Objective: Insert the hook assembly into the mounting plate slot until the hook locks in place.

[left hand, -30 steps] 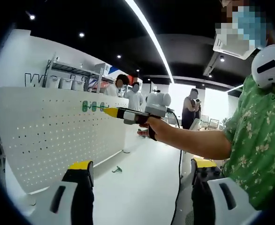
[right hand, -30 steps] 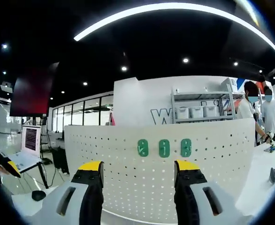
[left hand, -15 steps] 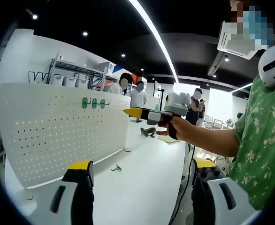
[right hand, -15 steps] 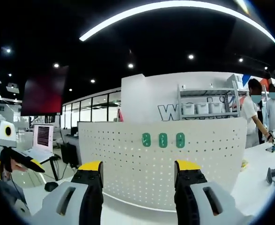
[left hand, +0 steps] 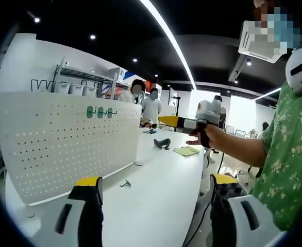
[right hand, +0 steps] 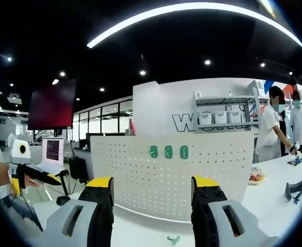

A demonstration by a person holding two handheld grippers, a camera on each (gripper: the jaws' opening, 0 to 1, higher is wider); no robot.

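A white pegboard mounting plate [left hand: 63,139] stands upright on the white table [left hand: 156,195]. Three green hook bases [left hand: 100,111] sit in a row near its top edge. A small loose hook [left hand: 125,183] lies on the table in front of the plate. My left gripper [left hand: 153,188] is open and holds nothing. A hand holds my right gripper [left hand: 164,121] in the air, away from the plate. In the right gripper view the plate [right hand: 192,175] faces me with the green hooks [right hand: 168,152]. The loose hook [right hand: 172,239] lies below, between the open jaws of my right gripper [right hand: 152,188].
A black tool [left hand: 162,143] and a yellowish pad [left hand: 186,151] lie further down the table. People stand behind the plate by a shelf rack [right hand: 223,116]. A laptop [right hand: 52,154] sits at the left, near my left gripper [right hand: 49,179].
Both views have drawn back from the pegboard, which looks smaller now. The right gripper has swung away from the green hooks. The loose hook on the table has come into the right gripper view.
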